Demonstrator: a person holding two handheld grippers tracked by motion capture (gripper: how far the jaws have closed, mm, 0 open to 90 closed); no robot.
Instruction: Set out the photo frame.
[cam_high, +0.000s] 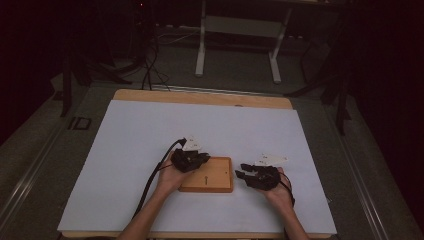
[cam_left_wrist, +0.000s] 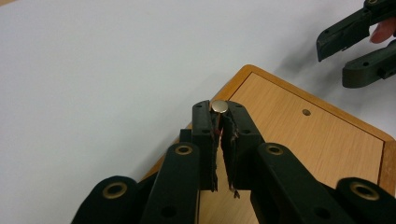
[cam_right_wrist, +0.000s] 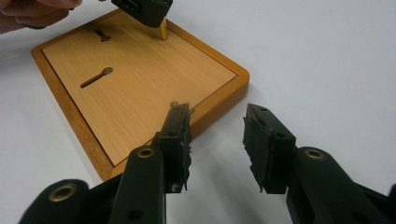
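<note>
The left gripper (cam_left_wrist: 219, 122) has its jaws nipped tight on a brass peg (cam_left_wrist: 219, 107) at the wooden board's (cam_high: 212, 176) corner, seemingly to pull it, while the right gripper (cam_right_wrist: 217, 126) waits beside the board, jaws half-open, empty.

Peg (cam_left_wrist: 219, 107) shaft hidden between left tongs (cam_left_wrist: 219, 122), cap alone visible. Wooden board (cam_left_wrist: 299, 140) cut off at lower right edge. Background beyond worktop (cam_high: 150, 130) too dark to tell.

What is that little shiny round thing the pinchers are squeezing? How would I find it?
Find the white table sheet, then the flat wooden board on it. At the board's corner, the left gripper pinches a small upright peg with a round silver top, the only shiny thing there.
</note>
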